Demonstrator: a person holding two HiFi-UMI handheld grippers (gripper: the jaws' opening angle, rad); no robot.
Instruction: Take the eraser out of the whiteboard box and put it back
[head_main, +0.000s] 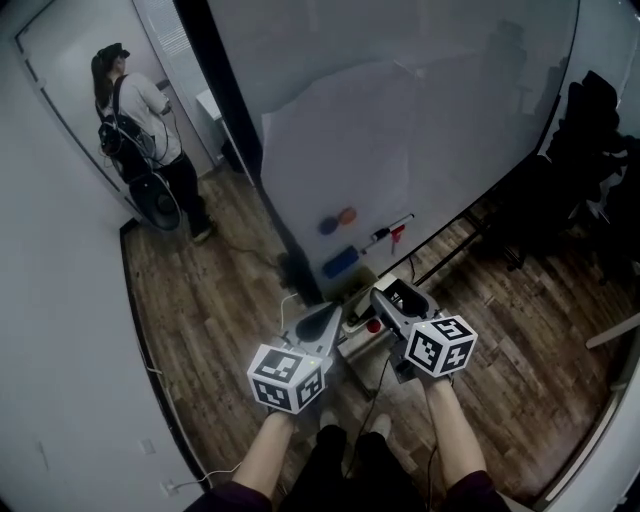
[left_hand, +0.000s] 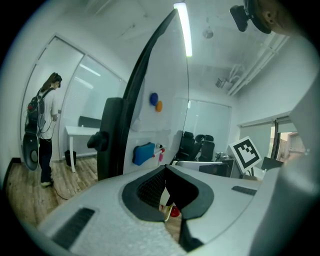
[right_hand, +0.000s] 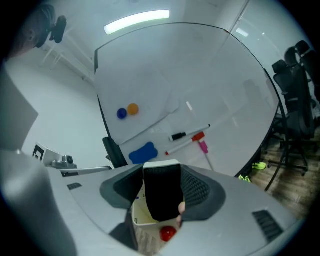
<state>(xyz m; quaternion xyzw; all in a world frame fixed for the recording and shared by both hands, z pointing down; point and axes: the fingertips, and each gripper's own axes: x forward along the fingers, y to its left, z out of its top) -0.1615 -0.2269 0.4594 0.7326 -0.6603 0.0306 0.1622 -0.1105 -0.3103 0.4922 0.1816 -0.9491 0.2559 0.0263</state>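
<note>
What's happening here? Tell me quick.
A person is working two handheld grippers in front of a whiteboard. The right claw grips a black eraser over the open white box. The left claw is shut beside the box and holds nothing I can make out.

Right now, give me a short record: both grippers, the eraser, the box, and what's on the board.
left gripper: fingers near together, seemingly pinching the box rim
right gripper: shut on the eraser
eraser: black, upright between the fingers, over the box
box: white, open top, red ball close by
board: markers, blue pad, two round magnets
</note>
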